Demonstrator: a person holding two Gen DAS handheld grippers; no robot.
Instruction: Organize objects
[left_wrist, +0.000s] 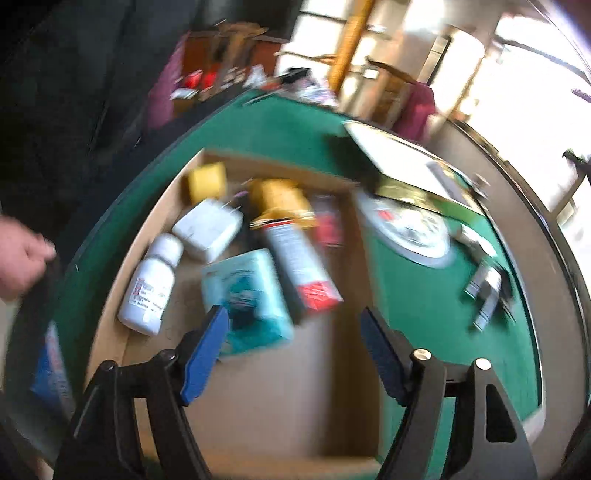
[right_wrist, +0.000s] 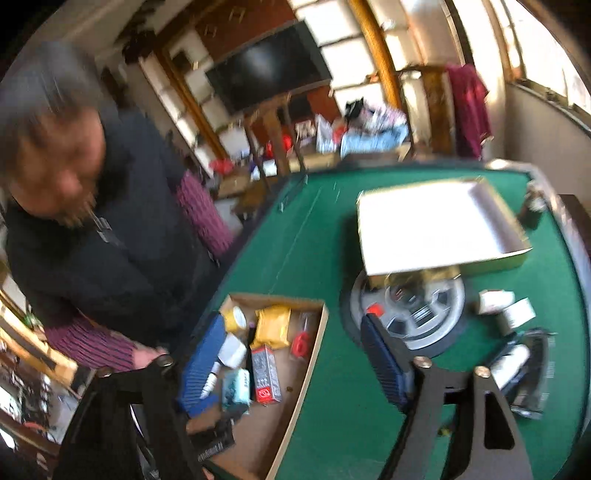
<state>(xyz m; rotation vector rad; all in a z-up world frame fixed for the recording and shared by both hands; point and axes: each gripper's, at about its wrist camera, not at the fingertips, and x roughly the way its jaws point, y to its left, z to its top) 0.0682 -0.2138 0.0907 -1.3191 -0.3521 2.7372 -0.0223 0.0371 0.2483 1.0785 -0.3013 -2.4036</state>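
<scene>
- While both grippers hang above the green table, neither has anything between its blue pads: the left gripper stands released over the cardboard box, and the right gripper is spread wide as well, empty.
- Judging by that, a drop into the box looks just finished, and the step in hand is the move to the next loose thing.
- Already in the box, from the left wrist view: a white pill bottle at nine o'clock, a teal packet near the middle just ahead of the left pads, a long red-and-white carton lying slantwise beside it, a white charger and a yellow pouch toward twelve o'clock.
- Near six o'clock the box floor is bare, so there is room for more.
- Still out on the table, from the right wrist view: two small white boxes at three o'clock of the box, a dark comb-like thing below them with something white lying against it, and a small dark bottle at two o'clock by the table edge.
- A round grey dial-like thing lies between the box and those items, partly under a shallow pale tray.
- Next, I judge, the right gripper should swing toward three o'clock, drop over one white box and close squarely across it.
- Both views are smeared, so small details stay unclear.
</scene>
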